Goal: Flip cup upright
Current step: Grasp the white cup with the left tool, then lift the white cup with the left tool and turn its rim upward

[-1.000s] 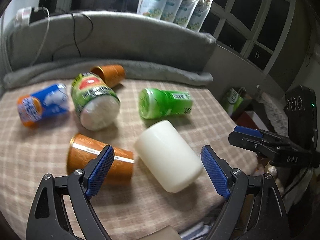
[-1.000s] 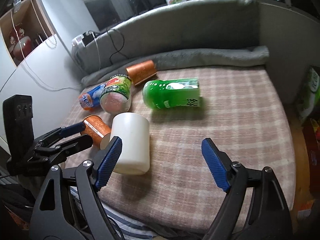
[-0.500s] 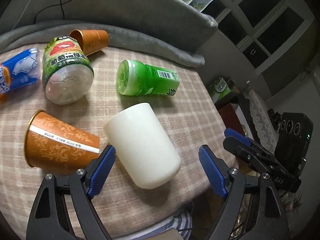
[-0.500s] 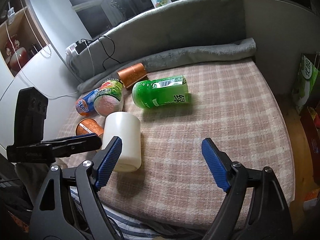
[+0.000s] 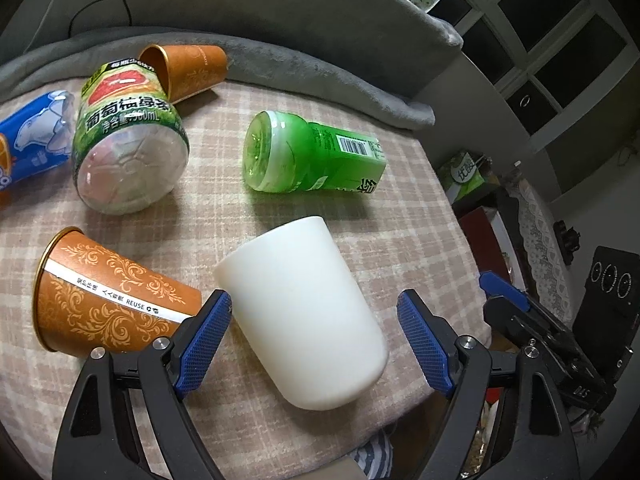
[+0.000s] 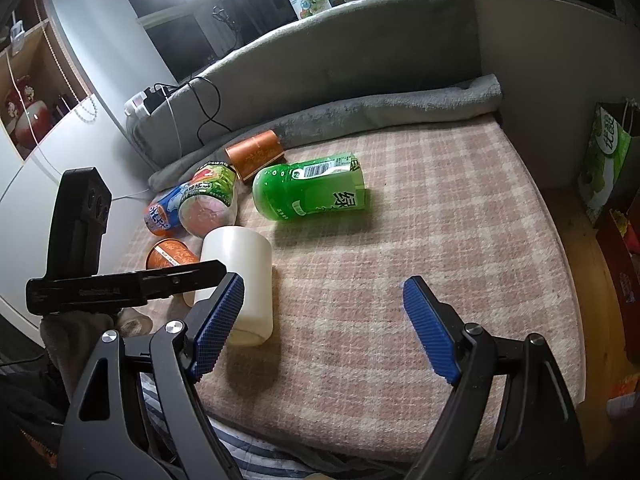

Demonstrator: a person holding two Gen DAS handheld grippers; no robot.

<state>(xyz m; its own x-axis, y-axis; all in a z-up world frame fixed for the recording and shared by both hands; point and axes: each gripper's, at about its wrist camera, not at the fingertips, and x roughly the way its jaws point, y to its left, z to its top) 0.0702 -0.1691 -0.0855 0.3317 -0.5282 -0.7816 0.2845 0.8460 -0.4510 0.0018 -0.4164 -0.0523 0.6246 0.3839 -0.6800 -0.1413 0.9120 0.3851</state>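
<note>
Two tongs gaping open, gripping nothing | orange paper cup [image 5: 108, 296] lying just left of left tongs [image 5: 312, 344], risking a nudge | white cup [image 5: 304, 312] lying sideways between the pads at the bed [image 5: 400, 216] front edge, risking rolling off | right tongs [image 6: 320, 320] hovering over bare cloth.

Left wrist: we look down, close above the white cup [image 5: 304, 312].
Right wrist: we face the cup [image 6: 240, 276] from farther right.
Shared: checked blanket [image 5: 400, 220], both cups.
</note>
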